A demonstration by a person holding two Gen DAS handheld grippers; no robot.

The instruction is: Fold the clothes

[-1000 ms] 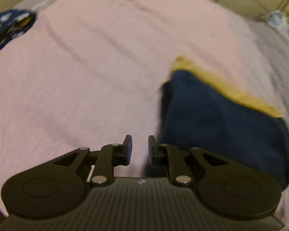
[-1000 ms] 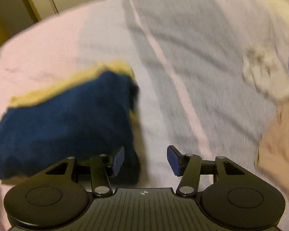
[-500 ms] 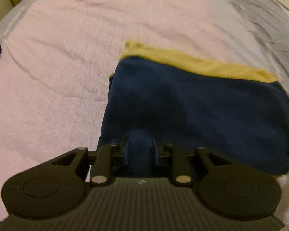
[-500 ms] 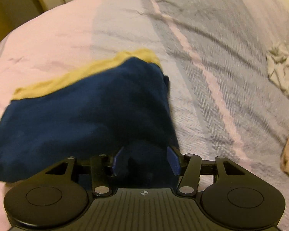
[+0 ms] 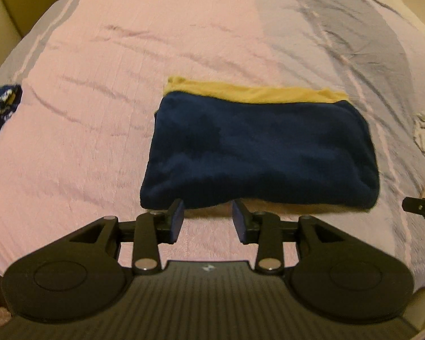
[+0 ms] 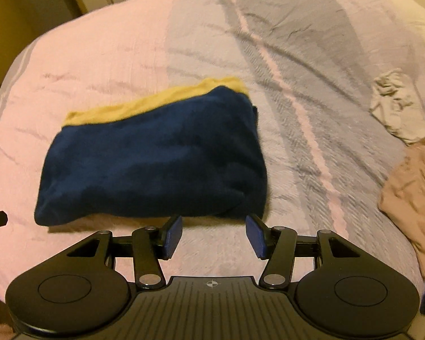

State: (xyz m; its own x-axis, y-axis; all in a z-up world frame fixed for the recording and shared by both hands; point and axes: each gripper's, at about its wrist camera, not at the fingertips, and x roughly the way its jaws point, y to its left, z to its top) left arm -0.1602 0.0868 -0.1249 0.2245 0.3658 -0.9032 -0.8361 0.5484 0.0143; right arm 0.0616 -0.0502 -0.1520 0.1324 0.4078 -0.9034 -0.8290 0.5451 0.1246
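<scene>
A folded navy garment [image 5: 257, 153] lies flat on the bed, on top of a folded yellow garment [image 5: 252, 93] whose far edge sticks out behind it. Both also show in the right wrist view, the navy one [image 6: 153, 158] and the yellow edge [image 6: 144, 104]. My left gripper [image 5: 208, 216] is open and empty, just short of the navy garment's near left edge. My right gripper [image 6: 214, 231] is open and empty, just short of its near right edge. The right gripper's tip shows at the right edge of the left wrist view [image 5: 420, 206].
The bed has a pink cover [image 5: 99, 99] with a grey striped part [image 6: 311, 56] on the right. A dark patterned garment [image 5: 0, 107] lies at the left edge. A white crumpled cloth [image 6: 396, 110] and a beige garment [image 6: 410, 187] lie at the right.
Both grippers let go of the navy garment's near edge, opened and drew back. The garment now lies flat on the bed.
</scene>
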